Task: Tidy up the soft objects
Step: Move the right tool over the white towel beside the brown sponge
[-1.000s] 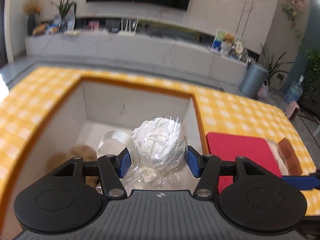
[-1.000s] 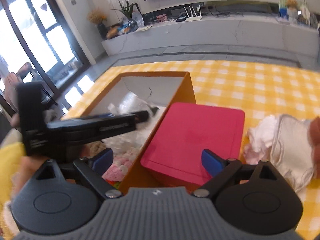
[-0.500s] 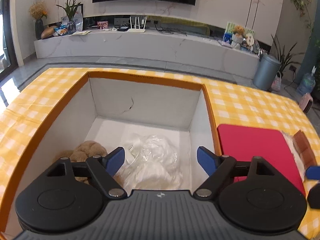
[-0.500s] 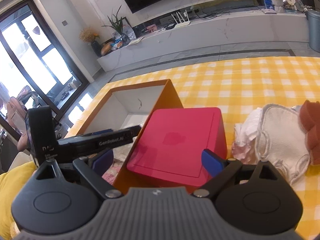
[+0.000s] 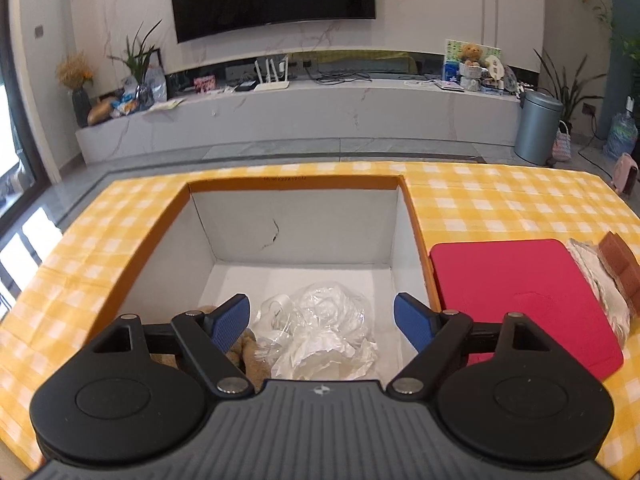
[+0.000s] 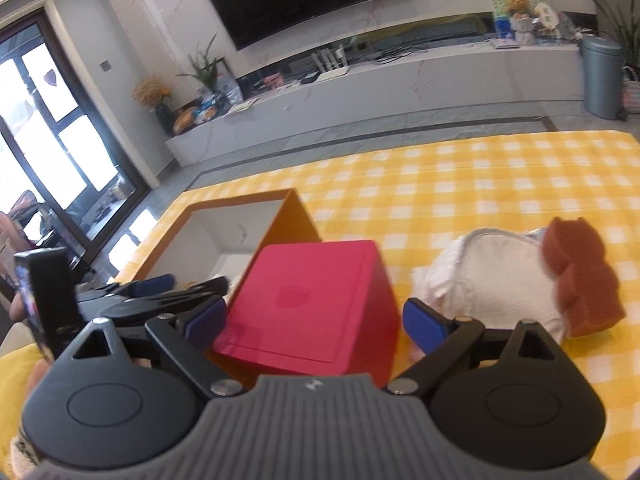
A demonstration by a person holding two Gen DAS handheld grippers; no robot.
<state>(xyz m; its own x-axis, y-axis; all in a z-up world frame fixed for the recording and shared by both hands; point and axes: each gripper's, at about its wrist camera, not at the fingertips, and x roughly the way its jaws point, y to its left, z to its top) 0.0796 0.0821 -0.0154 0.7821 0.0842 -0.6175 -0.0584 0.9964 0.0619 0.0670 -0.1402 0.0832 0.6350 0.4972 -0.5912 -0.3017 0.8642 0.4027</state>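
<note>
An orange box [image 5: 412,216] with white inner walls stands open on the yellow checked table. On its floor lies a clear plastic bag [image 5: 320,332] holding something white, with a tan plush toy [image 5: 248,356] beside it at the left. My left gripper [image 5: 322,320] hangs open above the bag, its blue pads apart from it. In the right wrist view my right gripper [image 6: 316,322] is open over a red box [image 6: 308,304]. Right of it lie a white cloth [image 6: 492,280] and a brown plush piece [image 6: 580,280]. The left gripper [image 6: 160,292] shows at the left over the orange box [image 6: 296,220].
The red box [image 5: 520,292] stands against the orange box's right wall. The white cloth [image 5: 600,280] and brown plush piece [image 5: 620,264] lie at the table's right edge. A TV bench, plants and a bin stand behind the table.
My left gripper let go of the plastic bag, which dropped onto the box floor, and its jaws spread wide. The right gripper's view swung to the right, towards the cloth.
</note>
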